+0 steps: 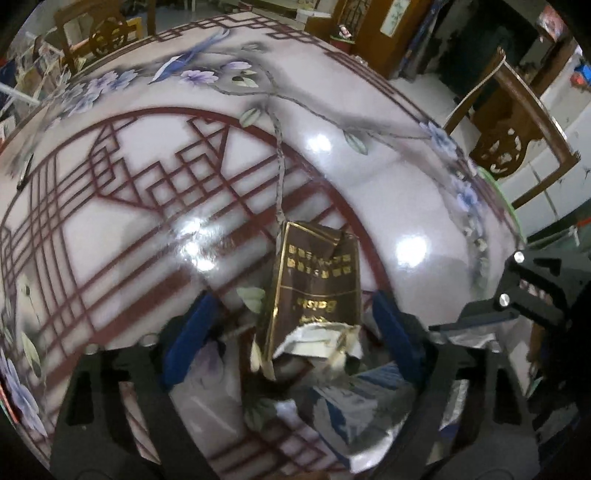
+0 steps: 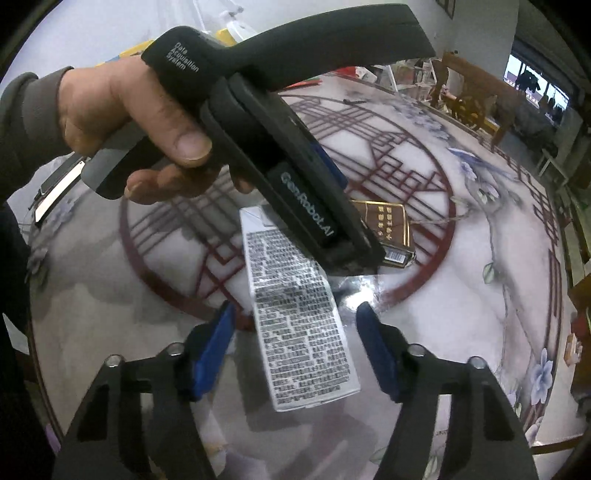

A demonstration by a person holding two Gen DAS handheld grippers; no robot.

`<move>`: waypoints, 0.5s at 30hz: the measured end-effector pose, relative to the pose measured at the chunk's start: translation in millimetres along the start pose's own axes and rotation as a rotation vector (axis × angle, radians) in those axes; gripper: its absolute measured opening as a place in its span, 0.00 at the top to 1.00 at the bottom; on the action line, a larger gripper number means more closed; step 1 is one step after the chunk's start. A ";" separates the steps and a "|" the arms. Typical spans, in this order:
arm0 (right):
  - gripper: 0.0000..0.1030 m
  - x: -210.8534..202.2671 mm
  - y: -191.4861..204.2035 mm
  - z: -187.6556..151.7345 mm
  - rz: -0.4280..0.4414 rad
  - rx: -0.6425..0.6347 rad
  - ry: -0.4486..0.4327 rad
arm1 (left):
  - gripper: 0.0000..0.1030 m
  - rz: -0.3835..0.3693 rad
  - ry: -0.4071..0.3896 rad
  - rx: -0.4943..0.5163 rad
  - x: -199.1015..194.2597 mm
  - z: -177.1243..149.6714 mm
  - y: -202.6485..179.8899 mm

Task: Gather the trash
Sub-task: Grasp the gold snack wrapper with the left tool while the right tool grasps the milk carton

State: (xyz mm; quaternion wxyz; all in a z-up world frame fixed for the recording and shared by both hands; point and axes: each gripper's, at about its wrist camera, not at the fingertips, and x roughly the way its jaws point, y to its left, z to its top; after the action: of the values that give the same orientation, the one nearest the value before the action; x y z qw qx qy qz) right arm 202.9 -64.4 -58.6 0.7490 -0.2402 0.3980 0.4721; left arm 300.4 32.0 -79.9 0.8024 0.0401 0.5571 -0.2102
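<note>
A torn brown and gold cigarette pack [image 1: 314, 280] lies on the round painted table [image 1: 129, 221], between the open blue fingers of my left gripper [image 1: 291, 332]. It also shows in the right wrist view [image 2: 388, 221], partly hidden behind the left gripper's body [image 2: 295, 177]. A white and silver carton with black print [image 2: 295, 314] lies flat between the open blue fingers of my right gripper [image 2: 295, 343]. That carton also shows at the bottom of the left wrist view [image 1: 354, 406].
Carved wooden chairs stand at the table's far side [image 1: 517, 140] and back left [image 1: 99, 33]. A dark pen [image 1: 26, 173] lies near the left rim. The right gripper's frame [image 1: 517, 295] shows at the right. A flat metal strip [image 2: 59, 188] lies at the left.
</note>
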 end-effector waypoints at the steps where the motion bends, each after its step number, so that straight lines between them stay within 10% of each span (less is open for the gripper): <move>1: 0.49 0.4 -1.3 -0.8 0.000 0.004 0.001 | 0.27 0.003 -0.004 0.010 0.0 0.3 -0.8; 6: 0.64 1.1 1.1 -3.1 0.015 -0.014 0.001 | 0.52 0.002 -0.023 0.022 -2.9 -0.1 -2.5; 15: 0.65 -6.2 13.2 -12.5 0.036 -0.026 0.017 | 0.53 0.037 -0.052 0.055 -9.4 -15.2 -9.2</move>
State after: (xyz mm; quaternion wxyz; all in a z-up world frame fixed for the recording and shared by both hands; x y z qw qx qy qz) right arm 185.0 -71.1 -60.4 0.7339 -0.2468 0.4022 0.4886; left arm 280.8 30.9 -75.6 0.8191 0.0670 0.5291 -0.2114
